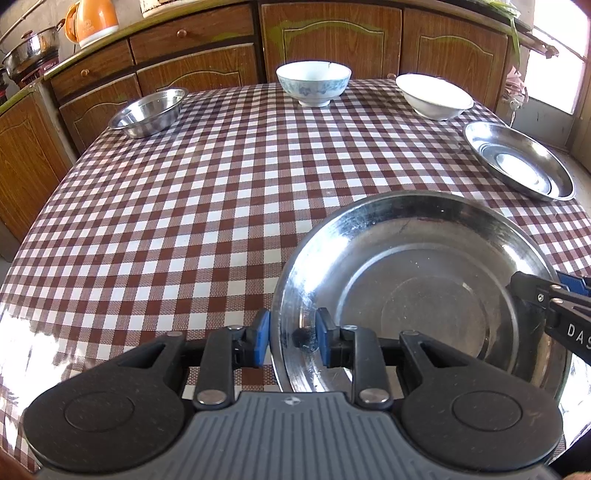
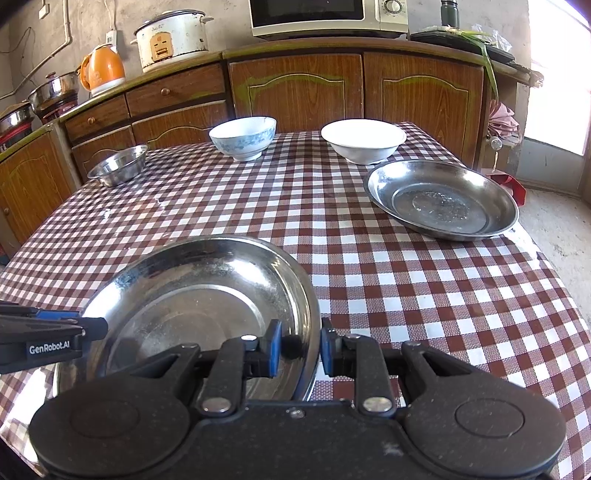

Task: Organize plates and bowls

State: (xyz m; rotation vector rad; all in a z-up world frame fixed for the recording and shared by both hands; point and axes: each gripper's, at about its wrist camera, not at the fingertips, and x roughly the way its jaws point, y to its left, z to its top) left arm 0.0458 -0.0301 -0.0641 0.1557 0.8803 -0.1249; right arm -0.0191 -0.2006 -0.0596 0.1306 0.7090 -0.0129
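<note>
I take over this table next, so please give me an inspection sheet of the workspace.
Surface: checked tablecloth, glare near its edges.
Job's things: near steel plate gripped at opposite rims; second steel plate at the right edge; small steel bowl, blue-patterned bowl and white bowl along the far side.
Clutter: nothing seen.
Grippers: left gripper and right gripper each straddle the near plate's rim.
Cables: wall cord behind the counter.
Surroundings: wooden cabinets, orange kettle, rice cooker, microwave.
</note>
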